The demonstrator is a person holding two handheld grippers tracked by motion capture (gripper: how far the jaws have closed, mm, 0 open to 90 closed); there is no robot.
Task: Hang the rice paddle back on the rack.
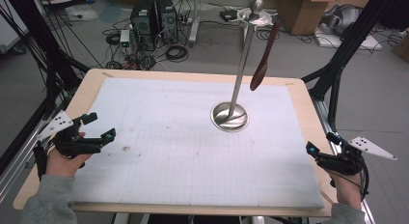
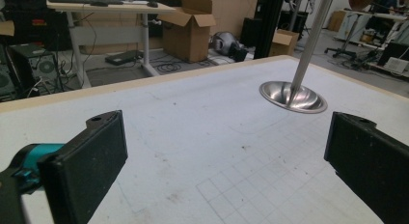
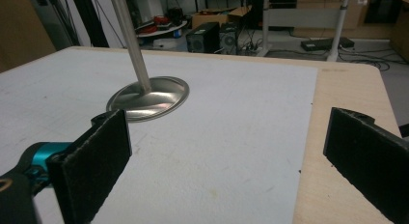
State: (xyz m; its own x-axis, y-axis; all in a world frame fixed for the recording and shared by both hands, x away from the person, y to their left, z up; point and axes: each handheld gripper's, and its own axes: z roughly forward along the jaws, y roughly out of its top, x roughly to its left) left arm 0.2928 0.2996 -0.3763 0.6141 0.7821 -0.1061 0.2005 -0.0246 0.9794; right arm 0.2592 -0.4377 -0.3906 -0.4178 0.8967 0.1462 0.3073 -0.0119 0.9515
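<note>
White gridded surface in cluttered lab, steel stand right of centre, brown spoon hanging from its top hook, left tongs and right tongs at opposite edges, both wide open, empty, well apart from stand.

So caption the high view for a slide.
Open tongs, left and right, flank a steel stand hanging a brown spoon.

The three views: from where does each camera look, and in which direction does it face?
High view: above the person's side, facing forward and down on the table; forearms, left gripper and right gripper show.
Left gripper view: rides the left gripper, facing the metal stand; open jaws show.
Right gripper view: rides the right gripper, facing the stand; open jaws show.
All share the stand.
</note>
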